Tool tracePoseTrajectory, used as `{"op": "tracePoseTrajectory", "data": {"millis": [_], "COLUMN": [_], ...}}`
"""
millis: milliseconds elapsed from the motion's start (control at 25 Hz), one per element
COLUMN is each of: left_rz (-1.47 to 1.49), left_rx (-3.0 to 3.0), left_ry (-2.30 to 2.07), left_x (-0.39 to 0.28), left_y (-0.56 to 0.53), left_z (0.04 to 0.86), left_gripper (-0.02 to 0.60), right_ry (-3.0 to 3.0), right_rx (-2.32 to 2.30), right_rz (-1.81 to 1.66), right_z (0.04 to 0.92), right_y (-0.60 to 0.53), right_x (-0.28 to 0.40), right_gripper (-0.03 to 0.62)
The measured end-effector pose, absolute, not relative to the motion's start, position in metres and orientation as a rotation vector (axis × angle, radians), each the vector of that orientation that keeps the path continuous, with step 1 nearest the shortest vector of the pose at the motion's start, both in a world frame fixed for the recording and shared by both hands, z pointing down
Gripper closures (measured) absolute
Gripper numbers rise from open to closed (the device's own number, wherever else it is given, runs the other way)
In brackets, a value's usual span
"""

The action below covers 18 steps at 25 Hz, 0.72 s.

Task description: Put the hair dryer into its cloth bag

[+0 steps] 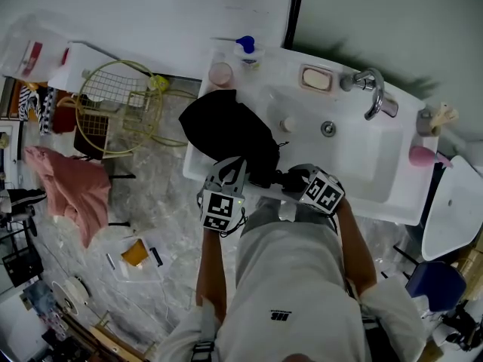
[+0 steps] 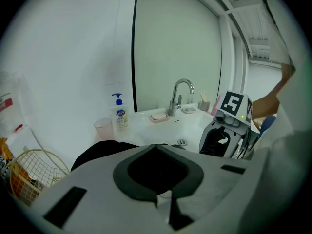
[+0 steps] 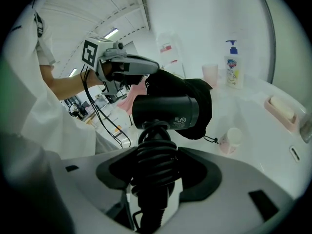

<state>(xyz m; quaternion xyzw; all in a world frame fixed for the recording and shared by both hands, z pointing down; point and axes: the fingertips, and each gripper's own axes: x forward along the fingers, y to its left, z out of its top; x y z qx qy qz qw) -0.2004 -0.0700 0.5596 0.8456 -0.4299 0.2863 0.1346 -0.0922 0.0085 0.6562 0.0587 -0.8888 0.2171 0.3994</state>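
Observation:
The black cloth bag (image 1: 226, 127) lies slumped on the left end of the white sink top. It also shows in the left gripper view (image 2: 95, 152) and in the right gripper view (image 3: 195, 94). My left gripper (image 1: 232, 164) is at the bag's near edge, shut on the cloth (image 2: 163, 199). From the right gripper view it (image 3: 146, 65) holds the bag's top rim up. My right gripper (image 1: 298, 183) is shut (image 3: 153, 199) on the handle of the black hair dryer (image 3: 165, 112), which has its cord wound round it. The barrel lies across the bag's mouth, just in front of the cloth.
The sink basin (image 1: 355, 149) has a chrome tap (image 1: 371, 89), a soap dish (image 1: 317, 78), a pump bottle (image 1: 247, 50) and a pink cup (image 1: 220, 74) along the back. A small cup (image 3: 229, 140) sits in the basin. A wire basket (image 1: 121, 108) and pink cloth (image 1: 72, 187) lie left.

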Motion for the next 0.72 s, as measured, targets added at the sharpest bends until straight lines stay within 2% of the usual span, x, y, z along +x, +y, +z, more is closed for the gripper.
{"op": "tracePoseTrajectory", "data": {"millis": [400, 720], "left_rz": [0.803, 0.853], "left_rx": [2.462, 2.488], "left_ry": [-1.271, -1.2], "left_x": [-0.202, -0.199], "left_y": [-0.069, -0.052], "left_z": [0.555, 0.56], "left_gripper": [0.557, 0.557], "right_ry": [-2.277, -2.291], "right_rx": [-0.016, 0.055], "right_rz": [0.759, 0.79], "right_z": [0.654, 0.655], "right_y": [0.038, 0.017], "right_x": [-0.115, -0.117], "right_gripper": [0.325, 0.326]}}
